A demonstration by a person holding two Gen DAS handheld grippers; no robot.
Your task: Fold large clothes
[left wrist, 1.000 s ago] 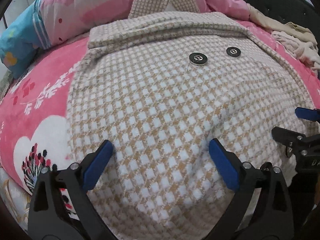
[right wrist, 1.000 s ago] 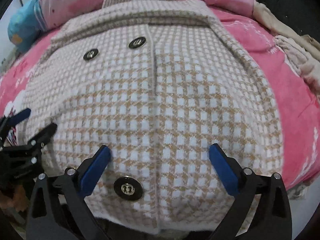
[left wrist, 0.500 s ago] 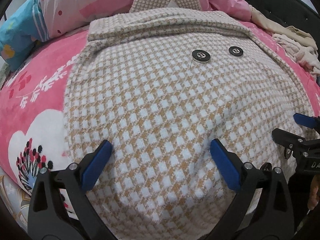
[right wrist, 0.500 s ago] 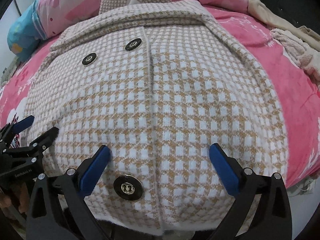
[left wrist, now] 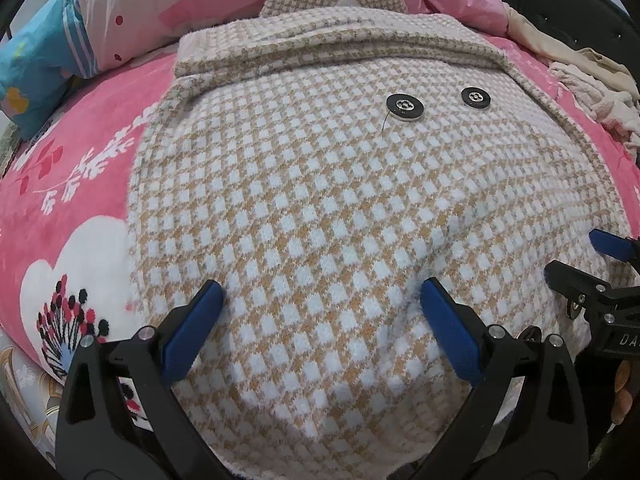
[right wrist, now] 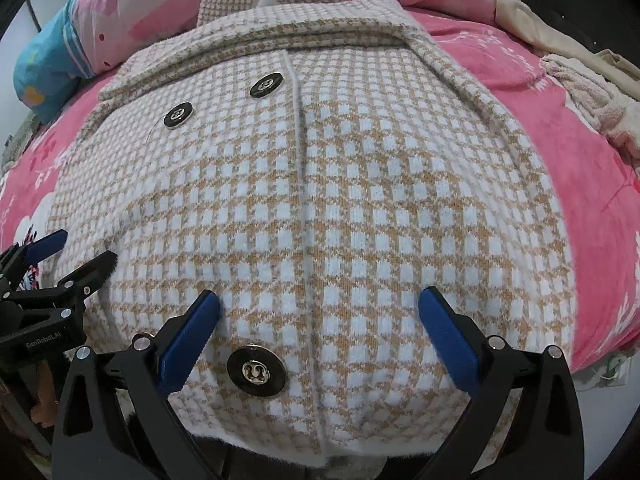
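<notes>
Tan-and-white checked knit coat (left wrist: pixel 320 216) lies flat on pink blanket (left wrist: pixel 80 184). Left gripper (left wrist: pixel 320 304) and right gripper (right wrist: pixel 318 308) spread wide at its near hem, empty.

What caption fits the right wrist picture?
Open right gripper poised over checked coat hem, beside its big button.

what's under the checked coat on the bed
A pink blanket with white flowers shows around the coat on both sides. Whatever lies directly beneath the coat is covered. Both grippers are open at its near hem.
</notes>
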